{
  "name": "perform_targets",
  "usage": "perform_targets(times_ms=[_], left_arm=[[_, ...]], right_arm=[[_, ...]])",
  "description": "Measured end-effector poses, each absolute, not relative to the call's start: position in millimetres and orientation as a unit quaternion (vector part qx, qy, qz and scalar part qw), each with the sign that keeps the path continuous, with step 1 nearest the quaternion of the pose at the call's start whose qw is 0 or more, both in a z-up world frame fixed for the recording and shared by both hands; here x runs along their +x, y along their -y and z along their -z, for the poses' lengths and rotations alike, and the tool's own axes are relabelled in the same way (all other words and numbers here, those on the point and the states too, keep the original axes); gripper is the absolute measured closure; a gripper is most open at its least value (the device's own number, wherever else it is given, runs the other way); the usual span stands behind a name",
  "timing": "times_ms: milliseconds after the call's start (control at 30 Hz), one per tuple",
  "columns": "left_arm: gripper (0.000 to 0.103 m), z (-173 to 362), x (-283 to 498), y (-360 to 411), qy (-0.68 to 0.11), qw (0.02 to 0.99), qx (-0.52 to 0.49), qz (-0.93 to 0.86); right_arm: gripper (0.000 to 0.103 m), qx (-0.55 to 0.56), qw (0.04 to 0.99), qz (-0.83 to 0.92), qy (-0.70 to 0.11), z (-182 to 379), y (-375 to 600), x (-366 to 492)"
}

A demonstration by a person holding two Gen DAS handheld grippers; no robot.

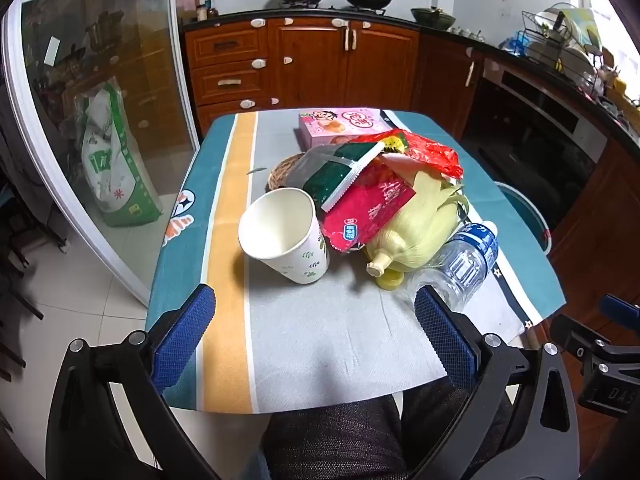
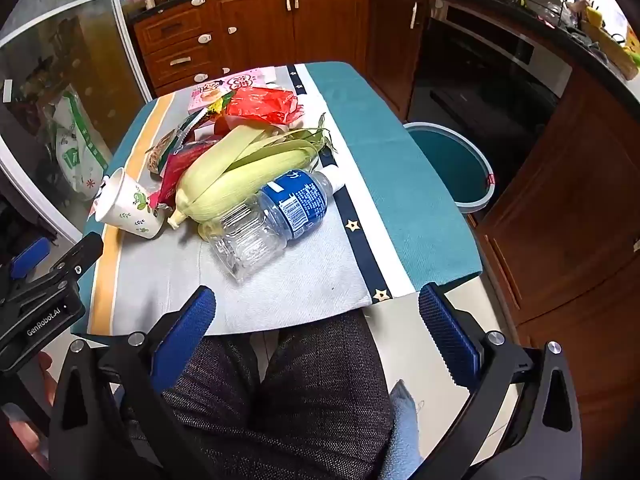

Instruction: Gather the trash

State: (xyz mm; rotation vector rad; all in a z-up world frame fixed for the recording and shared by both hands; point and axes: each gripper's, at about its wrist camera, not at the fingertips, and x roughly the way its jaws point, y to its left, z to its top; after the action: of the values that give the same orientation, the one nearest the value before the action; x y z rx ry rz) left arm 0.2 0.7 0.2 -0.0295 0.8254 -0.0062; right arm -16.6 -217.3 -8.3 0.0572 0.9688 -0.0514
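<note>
A pile of trash lies on the table: a white paper cup [image 1: 284, 234] on its side, a clear plastic bottle [image 1: 464, 264] with a blue label, corn in its husk [image 1: 420, 224], a red packet [image 1: 366, 210], a green packet [image 1: 340, 170], a red plastic bag [image 1: 430, 150] and a pink box [image 1: 340, 124]. In the right wrist view I see the bottle [image 2: 276, 216], corn [image 2: 244, 176] and cup [image 2: 128, 206]. My left gripper [image 1: 316, 316] is open and empty over the near table edge. My right gripper [image 2: 316, 312] is open and empty, held off the table's near edge.
A teal bin [image 2: 452, 164] stands on the floor right of the table [image 2: 396, 184]. Wooden cabinets [image 1: 312, 64] and an oven line the back and right. A glass door [image 1: 100, 120] is on the left. The person's legs [image 2: 300, 392] are below the grippers.
</note>
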Motion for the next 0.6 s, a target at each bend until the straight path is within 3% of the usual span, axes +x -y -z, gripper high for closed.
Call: perform_targets(times_ms=[600], left_arm=[[0.003,-2.8,-1.6,3.4,-0.395,0.919,-0.008,0.002]], right_arm=[[0.005,0.027,0.887,0.024,-0.461,-2.7,217.8,-19.7]])
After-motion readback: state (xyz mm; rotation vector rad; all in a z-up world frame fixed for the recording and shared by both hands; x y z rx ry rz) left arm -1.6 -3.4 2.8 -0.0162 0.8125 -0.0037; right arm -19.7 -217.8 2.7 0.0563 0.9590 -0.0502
